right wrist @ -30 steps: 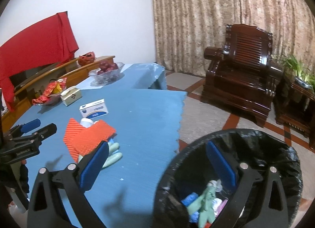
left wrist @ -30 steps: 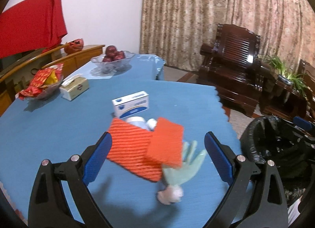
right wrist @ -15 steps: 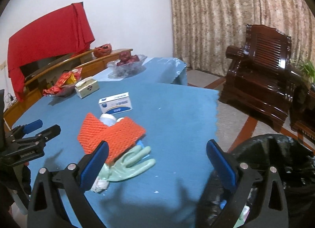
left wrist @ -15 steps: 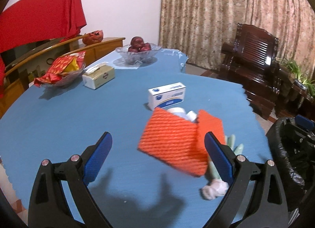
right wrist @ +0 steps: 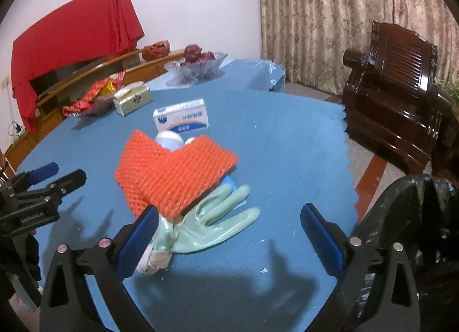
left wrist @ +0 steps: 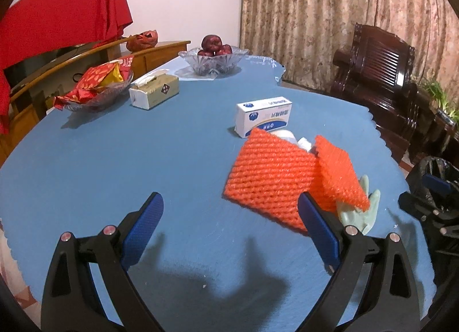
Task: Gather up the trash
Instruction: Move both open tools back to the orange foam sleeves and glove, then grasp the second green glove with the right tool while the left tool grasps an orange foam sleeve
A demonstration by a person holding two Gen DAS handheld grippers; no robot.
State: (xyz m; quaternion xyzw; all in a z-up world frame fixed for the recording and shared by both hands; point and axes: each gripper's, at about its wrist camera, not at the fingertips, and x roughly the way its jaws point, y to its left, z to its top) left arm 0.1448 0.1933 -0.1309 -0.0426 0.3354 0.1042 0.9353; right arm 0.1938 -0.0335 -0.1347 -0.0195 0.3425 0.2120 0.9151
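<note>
Orange foam nets [right wrist: 175, 177] overlap a pale green glove [right wrist: 212, 224] on the blue table [right wrist: 287, 145].

— What are the two tools built like?

— The left gripper [left wrist: 229, 227] has black, arched plastic arms with triangular cut-outs, silver round screws at the pivots, and flat blue textured pads [left wrist: 142, 227] as jaws.

— And the other?

— The right gripper [right wrist: 229, 234] is the same build: black frame, silver screws, blue pads [right wrist: 321, 238]. Seen from the right wrist, the left one's black body carries small white lettering, too blurred to read.
</note>
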